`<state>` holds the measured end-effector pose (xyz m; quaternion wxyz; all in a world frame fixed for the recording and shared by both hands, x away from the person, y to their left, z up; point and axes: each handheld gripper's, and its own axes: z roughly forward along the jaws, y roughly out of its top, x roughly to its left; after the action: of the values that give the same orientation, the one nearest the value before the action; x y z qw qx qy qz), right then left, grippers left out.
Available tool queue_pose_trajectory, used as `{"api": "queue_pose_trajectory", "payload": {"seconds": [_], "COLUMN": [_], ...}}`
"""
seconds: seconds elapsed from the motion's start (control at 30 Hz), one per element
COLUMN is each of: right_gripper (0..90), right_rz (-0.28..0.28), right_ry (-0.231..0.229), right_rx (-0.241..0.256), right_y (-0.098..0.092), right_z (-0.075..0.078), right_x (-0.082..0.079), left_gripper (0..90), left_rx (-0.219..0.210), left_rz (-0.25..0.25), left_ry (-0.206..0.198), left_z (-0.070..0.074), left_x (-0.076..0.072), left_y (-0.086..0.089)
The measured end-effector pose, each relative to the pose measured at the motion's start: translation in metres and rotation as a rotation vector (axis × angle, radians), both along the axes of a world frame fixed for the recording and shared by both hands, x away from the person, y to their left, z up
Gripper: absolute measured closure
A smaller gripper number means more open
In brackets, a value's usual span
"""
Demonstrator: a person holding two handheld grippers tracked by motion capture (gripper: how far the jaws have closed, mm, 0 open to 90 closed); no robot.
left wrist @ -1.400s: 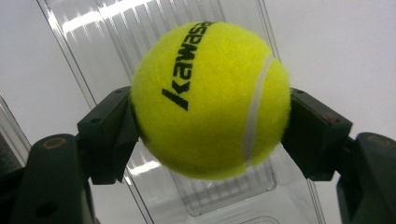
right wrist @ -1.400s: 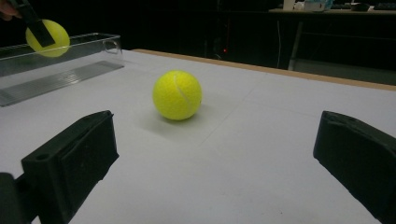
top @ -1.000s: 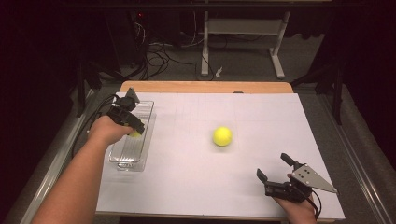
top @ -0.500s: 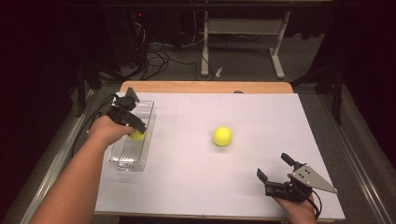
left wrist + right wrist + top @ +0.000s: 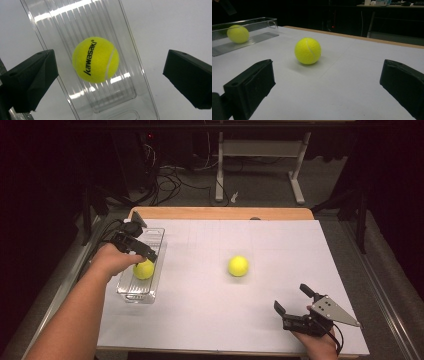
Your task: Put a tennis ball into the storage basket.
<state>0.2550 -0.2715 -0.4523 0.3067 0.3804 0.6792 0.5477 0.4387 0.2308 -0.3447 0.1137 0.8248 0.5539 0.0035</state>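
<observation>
A yellow tennis ball [image 5: 95, 60], printed "kawasaki", lies inside a clear tray [image 5: 156, 236] at the left of the table [image 5: 280, 245], and the left gripper [image 5: 142, 251] is held above it with its jaws spread wide, nothing between them. A second ball [image 5: 238, 266] sits loose near the middle of the table, well apart from the tray, and the right gripper [image 5: 291, 303] is rested at the near right edge, its jaws likewise wide and pointed toward that ball. The balls can be judged light, springy and felt-covered, so grip should be good, but a round shape will roll or squirt out if pinched off-centre; hold is best taken across the widest part, from both sides evenly. The tray looks thin, stiff and slick, and may slide if knocked. The tabletop is covered in smooth white sheet with a bare wooden strip at the far edge, flat and offering nothing to stop a rolling ball. Beyond the table a dark room is seen, with cables on the floor and a white frame stand.
</observation>
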Motion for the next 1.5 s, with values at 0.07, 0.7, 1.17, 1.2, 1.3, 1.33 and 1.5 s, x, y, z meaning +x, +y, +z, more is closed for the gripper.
{"api": "queue_pose_trajectory", "payload": {"seconds": [0.07, 0.7, 1.17, 1.2, 1.3, 1.33, 1.5], "right_gripper": [0.1, 0.1, 0.1, 0.1, 0.1, 0.1, 0.1], "right_rz": [0.0, 0.002, 0.004, 0.004, 0.004, 0.004, 0.005], "right_ry": [-0.002, -0.007, -0.003, -0.003, -0.003, -0.003, -0.004], "right_rx": [-0.001, -0.005, -0.011, -0.011, -0.011, -0.01, -0.01], "right_y": [0.0, 0.002, 0.004, 0.004, 0.004, 0.004, 0.004], "right_z": [0.0, 0.001, 0.0, 0.0, 0.0, 0.0, 0.0], "right_x": [0.0, -0.001, 0.0, 0.0, 0.0, 0.0, 0.0], "left_gripper": [0.6, 0.7, 0.7, 0.7, 0.7, 0.7, 0.7], "left_rx": [0.002, 0.007, 0.012, 0.01, 0.009, 0.009, 0.014], "left_rz": [-0.005, -0.036, -0.103, -0.111, -0.134, -0.144, -0.188], "left_ry": [0.001, -0.003, -0.025, -0.023, -0.022, -0.017, -0.022], "left_z": [0.0, -0.003, -0.004, -0.004, -0.003, -0.003, -0.002], "left_x": [-0.001, -0.02, -0.041, -0.042, -0.046, -0.047, -0.054], "left_y": [-0.001, -0.012, -0.028, -0.031, -0.037, -0.039, -0.05]}}
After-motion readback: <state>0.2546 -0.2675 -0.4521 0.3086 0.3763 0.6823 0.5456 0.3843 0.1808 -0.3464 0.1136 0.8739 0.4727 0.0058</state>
